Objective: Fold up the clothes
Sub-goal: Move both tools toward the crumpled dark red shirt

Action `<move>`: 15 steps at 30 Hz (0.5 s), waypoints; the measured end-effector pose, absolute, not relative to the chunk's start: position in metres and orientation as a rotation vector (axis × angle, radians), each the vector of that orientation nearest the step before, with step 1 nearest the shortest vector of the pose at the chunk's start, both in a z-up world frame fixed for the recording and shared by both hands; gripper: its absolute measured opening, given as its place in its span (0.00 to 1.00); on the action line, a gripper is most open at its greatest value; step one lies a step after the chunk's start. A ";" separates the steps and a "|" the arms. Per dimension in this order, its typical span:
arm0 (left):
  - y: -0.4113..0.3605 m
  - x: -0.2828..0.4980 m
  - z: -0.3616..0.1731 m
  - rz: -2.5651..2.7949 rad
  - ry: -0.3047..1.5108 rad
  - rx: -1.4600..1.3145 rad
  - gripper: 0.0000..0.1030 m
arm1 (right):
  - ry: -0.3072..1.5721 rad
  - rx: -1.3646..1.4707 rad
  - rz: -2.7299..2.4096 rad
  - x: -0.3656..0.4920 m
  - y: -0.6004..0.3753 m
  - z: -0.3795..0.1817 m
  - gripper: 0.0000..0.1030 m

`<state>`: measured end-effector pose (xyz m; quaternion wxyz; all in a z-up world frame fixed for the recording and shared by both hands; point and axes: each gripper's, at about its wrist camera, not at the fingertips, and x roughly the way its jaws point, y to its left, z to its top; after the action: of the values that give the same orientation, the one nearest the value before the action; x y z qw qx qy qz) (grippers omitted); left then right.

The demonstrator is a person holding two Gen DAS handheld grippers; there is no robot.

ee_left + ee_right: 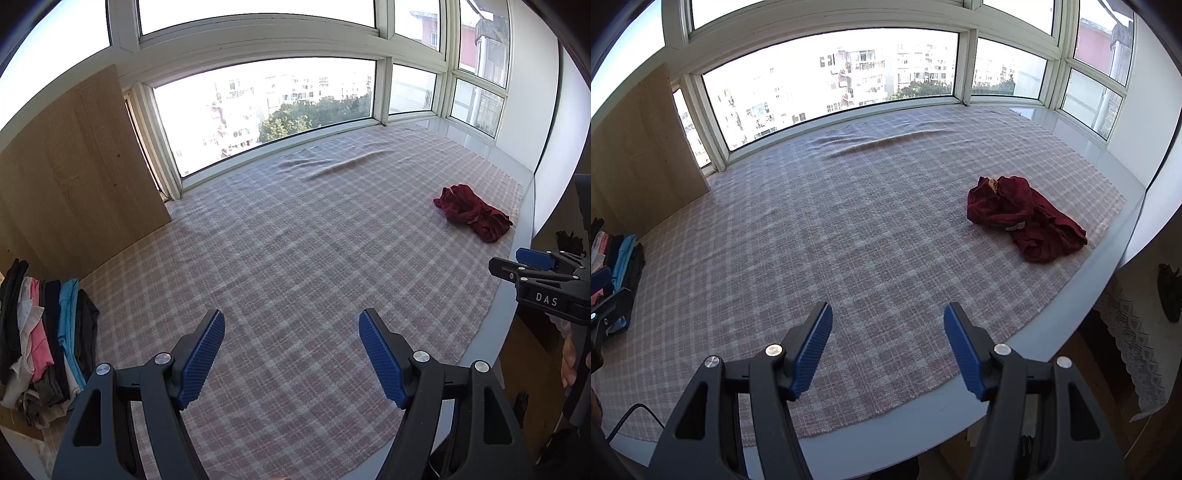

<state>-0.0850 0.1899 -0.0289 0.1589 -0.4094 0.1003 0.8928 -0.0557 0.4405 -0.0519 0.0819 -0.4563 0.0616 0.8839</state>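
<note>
The left gripper (291, 354), black-armed with ribbed blue pads, hangs with its jaws spread wide and nothing between them, above the near middle of the pink-and-grey checked cloth (295, 258) that covers the wide window ledge. The right gripper (888, 345), of the same make, is likewise spread and empty, over the near edge of the ledge and to the right of the left one; in the left wrist view it shows from the side at the right border, out past the ledge's right edge.

The crumpled dark red garment (1023, 218) lies on the checked cloth near the ledge's right edge, well apart from both grippers and nearer the right one. It is a loose heap, longer than wide, its long axis running from the far left toward the near right, with a pale tag showing near the middle and a tan label at the far-left end, which is probably a collar or waistband. It looks light, soft and limp, so it should drape and slide easily over the cloth; a labelled hem at the far-left end seems the surest place to pinch before spreading it flat.

A stack of folded clothes in black, white, pink and blue (48, 339) stands on edge at the ledge's left end, below a pale wooden panel (74, 177)
</note>
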 end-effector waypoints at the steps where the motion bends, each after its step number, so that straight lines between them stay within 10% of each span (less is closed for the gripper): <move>1: 0.199 -0.088 -0.029 2.551 0.289 -1.174 0.71 | 0.208 -1.374 2.646 -0.059 0.453 -0.054 0.60; 15: 0.388 -0.142 -0.059 2.332 0.370 -1.201 0.71 | 0.413 -1.400 2.549 -0.098 0.664 -0.090 0.60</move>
<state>-0.1424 0.3878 -0.0585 0.2436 -0.4397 0.1354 0.8538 -0.0981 0.6639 -0.0899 0.1019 -0.4742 0.1400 0.8632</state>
